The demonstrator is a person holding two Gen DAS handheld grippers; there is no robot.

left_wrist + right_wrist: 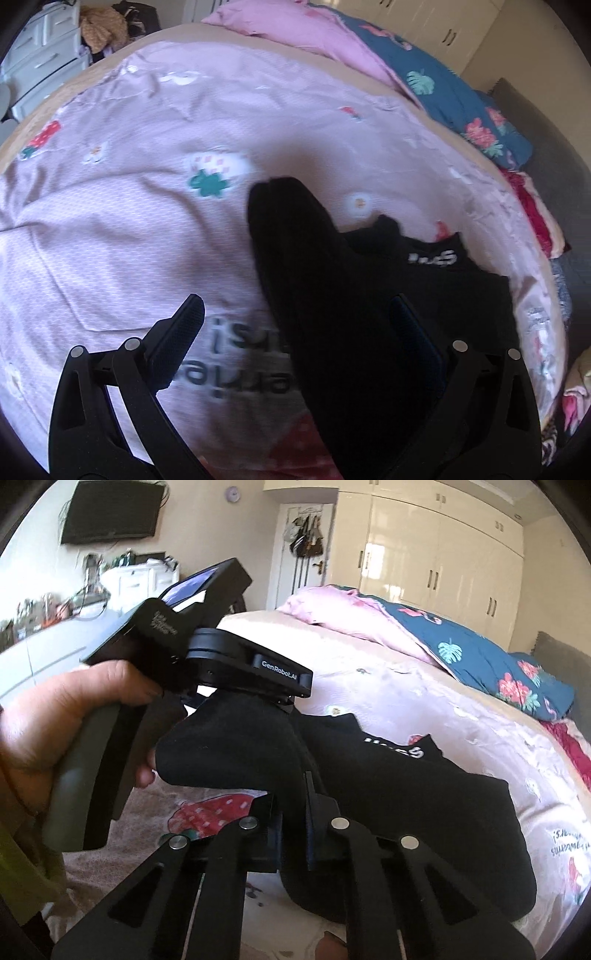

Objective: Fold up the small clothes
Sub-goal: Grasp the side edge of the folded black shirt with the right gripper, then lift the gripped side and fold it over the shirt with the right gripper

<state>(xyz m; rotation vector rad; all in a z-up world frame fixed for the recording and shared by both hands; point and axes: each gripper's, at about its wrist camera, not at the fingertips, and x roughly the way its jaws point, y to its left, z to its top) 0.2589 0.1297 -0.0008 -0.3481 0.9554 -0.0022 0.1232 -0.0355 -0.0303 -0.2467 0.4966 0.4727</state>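
Observation:
A black sock (295, 236) hangs across the left wrist view, lifted above the pink bedspread (129, 221). A second black garment with white lettering (432, 258) lies flat on the bed at the right. My left gripper (295, 325) is open; the sock passes between its fingers and over the right one. In the right wrist view my right gripper (293, 808) is shut on the black sock (240, 746), which bends up and left under the left gripper's body (258, 664), held by a hand (66, 716). The lettered garment (406, 775) lies behind.
A pink and blue flowered quilt (461, 646) is bunched at the head of the bed. White wardrobes (443, 561) stand behind. A white drawer unit (40, 51) and a clothes pile stand at the far left. More coloured clothes (535, 214) lie at the bed's right edge.

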